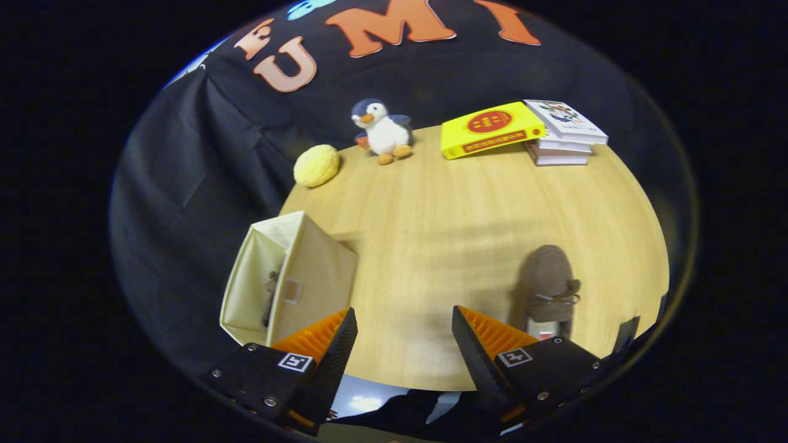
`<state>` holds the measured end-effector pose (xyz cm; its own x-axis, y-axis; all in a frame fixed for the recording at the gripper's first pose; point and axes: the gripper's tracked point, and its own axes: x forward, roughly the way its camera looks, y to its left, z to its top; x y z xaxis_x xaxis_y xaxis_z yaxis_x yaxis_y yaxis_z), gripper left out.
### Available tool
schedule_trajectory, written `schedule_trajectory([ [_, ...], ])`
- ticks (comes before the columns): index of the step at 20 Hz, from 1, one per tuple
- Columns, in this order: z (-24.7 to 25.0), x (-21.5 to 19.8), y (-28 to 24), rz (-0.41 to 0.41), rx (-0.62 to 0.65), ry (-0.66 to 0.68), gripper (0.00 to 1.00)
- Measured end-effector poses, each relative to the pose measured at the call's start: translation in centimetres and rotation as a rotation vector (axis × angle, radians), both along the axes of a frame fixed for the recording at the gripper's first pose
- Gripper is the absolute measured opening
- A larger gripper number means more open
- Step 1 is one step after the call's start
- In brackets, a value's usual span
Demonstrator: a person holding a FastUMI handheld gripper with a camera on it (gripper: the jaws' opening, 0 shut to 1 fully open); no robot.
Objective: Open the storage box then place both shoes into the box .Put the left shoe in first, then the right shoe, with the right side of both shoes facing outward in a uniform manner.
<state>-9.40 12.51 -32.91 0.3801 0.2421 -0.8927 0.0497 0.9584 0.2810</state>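
A: The tool (404, 344) hangs spread wide, gripping nothing, and the brown shoe (547, 284) lies by the desk's (431, 234) right edge, just beyond its right finger.

B: That shoe could slide off. The box (289, 277) at the left edge hides something dark inside, hard to identify.

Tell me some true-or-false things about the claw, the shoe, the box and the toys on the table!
1. The claw is open and holds nothing. True.
2. The brown shoe lies inside the storage box. False: it lies on the table, beside one claw finger.
3. The box is open, with something dark inside. True.
4. The penguin toy sits on the books. False: it stands on the table near the yellow ball.
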Motion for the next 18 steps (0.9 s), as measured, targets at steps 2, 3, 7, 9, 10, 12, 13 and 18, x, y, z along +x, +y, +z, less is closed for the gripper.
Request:
schedule_trajectory([
  [2,-1.0,-1.4,-3.8,-0.007,-0.059,-0.001,0.93],
  [3,-2.1,-2.2,-5.3,0.002,-0.086,0.013,0.93],
  [7,-4.1,-4.0,-9.4,-0.014,-0.135,0.026,0.9],
  [9,-5.7,-4.7,-11.2,-0.025,-0.157,0.044,0.86],
  [10,-6.4,-5.1,-12.1,-0.024,-0.175,0.051,0.84],
  [12,-7.8,-5.4,-13.5,-0.022,-0.205,0.057,0.78],
  [13,-8.4,-5.1,-13.9,-0.024,-0.21,0.051,0.72],
  [18,-11.5,-3.7,-14.8,-0.069,-0.222,0.04,0.45],
])
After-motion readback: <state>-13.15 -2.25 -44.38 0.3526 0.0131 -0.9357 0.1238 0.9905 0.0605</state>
